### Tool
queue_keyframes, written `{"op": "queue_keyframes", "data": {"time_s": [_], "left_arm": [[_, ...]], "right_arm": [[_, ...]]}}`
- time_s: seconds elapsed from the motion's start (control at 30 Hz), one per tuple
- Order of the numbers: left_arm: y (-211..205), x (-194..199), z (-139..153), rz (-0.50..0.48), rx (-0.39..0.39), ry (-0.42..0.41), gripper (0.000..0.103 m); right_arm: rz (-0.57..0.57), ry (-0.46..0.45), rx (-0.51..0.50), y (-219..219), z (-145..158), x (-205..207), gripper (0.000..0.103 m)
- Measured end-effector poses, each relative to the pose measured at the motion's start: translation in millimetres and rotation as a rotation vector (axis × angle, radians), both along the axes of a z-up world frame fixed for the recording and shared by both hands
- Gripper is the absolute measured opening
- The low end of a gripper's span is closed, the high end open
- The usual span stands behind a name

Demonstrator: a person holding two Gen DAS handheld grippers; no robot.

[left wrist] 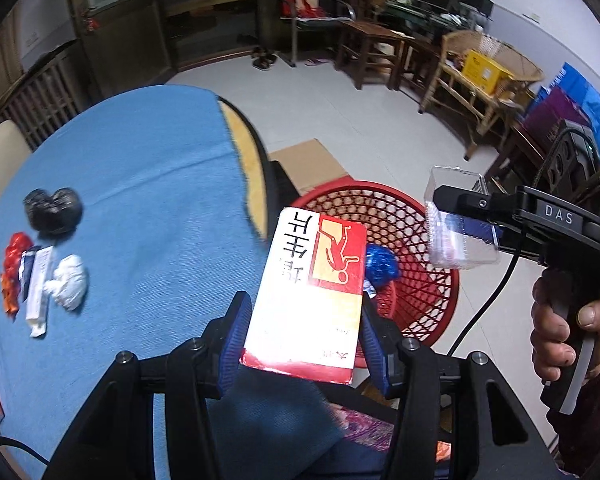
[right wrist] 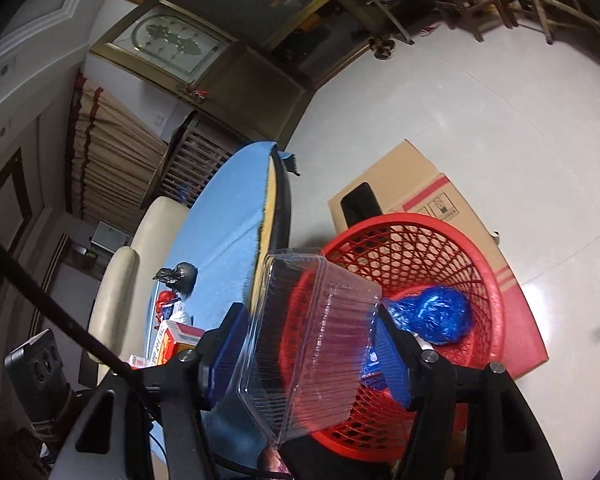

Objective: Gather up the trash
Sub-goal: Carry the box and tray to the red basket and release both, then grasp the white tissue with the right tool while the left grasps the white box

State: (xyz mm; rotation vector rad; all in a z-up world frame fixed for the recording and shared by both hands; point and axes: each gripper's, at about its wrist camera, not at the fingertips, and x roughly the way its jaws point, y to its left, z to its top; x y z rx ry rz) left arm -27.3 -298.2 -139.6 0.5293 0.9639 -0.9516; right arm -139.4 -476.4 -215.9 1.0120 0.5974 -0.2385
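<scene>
Carrying trash to the red basket (left wrist: pixel 420 280): left gripper (left wrist: pixel 302 344) clamps a red-white carton (left wrist: pixel 312 292), right gripper (right wrist: pixel 308 354) half-open around a clear plastic tray (right wrist: pixel 312 340), both over the basket. Next: let both drop.

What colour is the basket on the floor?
Red, an open lattice basket; clearest in the right wrist view.

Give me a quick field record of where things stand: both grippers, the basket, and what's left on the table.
left gripper: shut on red-and-white carton, near the basket
right gripper: clear plastic clamshell box between its pads, over the basket; whether they still press on it is unclear
red mesh basket: on the floor beside the table, holds a blue crumpled bag
blue-clothed table: black crumpled bag, red wrapper, white tube, white wad still lying there
</scene>
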Motion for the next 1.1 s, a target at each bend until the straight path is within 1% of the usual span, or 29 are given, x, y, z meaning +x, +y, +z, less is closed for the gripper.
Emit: {"op": "queue_keyframes", "data": {"time_s": [0.17,0.2,0.23,0.3,0.37,0.5,0.67,0.77,0.87,0.97,1.1], "left_arm": [[-15.4,-7.0,-4.3,-0.054,0.002,0.024,0.055],[-17.1,-7.6,-4.5,-0.061,0.001,0.025,0.057],[-18.3,-8.0,-4.2,-0.062,0.002,0.021,0.061],[-14.1,-6.8,-4.2,-0.058,0.000,0.010,0.061],[-8.9,-3.2,-5.2,-0.044,0.001,0.012,0.061],[1.5,4.1,-6.8,0.002,0.001,0.009,0.061],[29.2,14.8,-2.4,0.079,-0.020,-0.013,0.061],[49.5,18.1,1.0,0.120,-0.026,-0.061,0.061],[73.6,23.4,3.3,0.170,-0.037,-0.079,0.062],[98.6,34.8,3.8,0.234,-0.053,-0.076,0.063],[143.0,54.8,1.3,0.346,-0.079,-0.065,0.063]], "right_arm": [[-0.018,0.010,0.029,-8.3,-6.6,-5.8,0.068],[-0.017,0.013,0.041,-9.4,-7.7,-6.2,0.068],[-0.018,0.015,0.056,-10.8,-9.2,-6.6,0.070],[-0.022,0.020,0.065,-12.8,-11.1,-7.3,0.075],[-0.023,0.019,0.070,-13.6,-11.5,-7.6,0.075],[-0.020,0.017,0.059,-11.3,-8.9,-6.7,0.075],[0.004,0.005,0.036,-2.4,-2.6,-1.2,0.075],[0.022,0.012,0.020,5.2,1.1,5.6,0.075],[0.045,0.018,0.010,14.8,3.7,13.6,0.075],[0.073,0.022,-0.007,26.2,8.3,22.7,0.075],[0.125,0.028,-0.038,45.5,15.8,39.7,0.075]]}}
